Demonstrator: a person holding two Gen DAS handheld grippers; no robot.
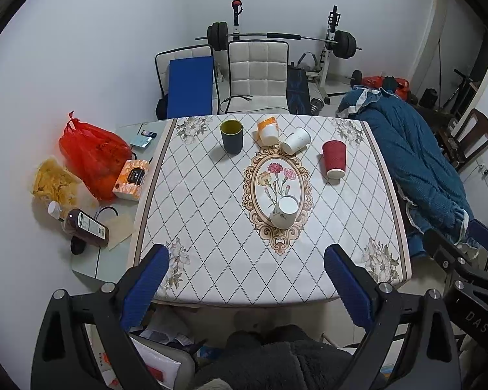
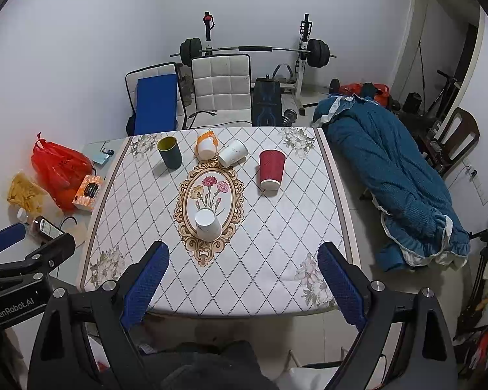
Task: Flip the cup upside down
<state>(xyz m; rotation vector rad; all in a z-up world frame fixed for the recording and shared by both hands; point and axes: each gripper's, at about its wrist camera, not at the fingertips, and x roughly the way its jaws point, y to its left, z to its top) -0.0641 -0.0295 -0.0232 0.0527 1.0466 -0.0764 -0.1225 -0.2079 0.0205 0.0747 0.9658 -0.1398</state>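
While both tools hang at the 6 o'clock edge of the table point(image 1: 211, 227), left gripper point(image 1: 246, 250) and right gripper point(image 2: 243, 247) each with fingers spread wide on nothing, I log near to far: white floral cup point(image 1: 283, 216) at centre, apparently base-up; red cup point(image 1: 334, 157) at 2 o'clock, mouth down; plain white cup point(image 1: 296, 140) tipped against orange-and-white cup point(image 1: 267, 130) at 12; dark cup point(image 1: 232, 137) at 11, upright, showing nothing inside, likely my target. Hazards: my long reach could clip the centre cup, or a loose pinch let the dark cup slip mid-turn.
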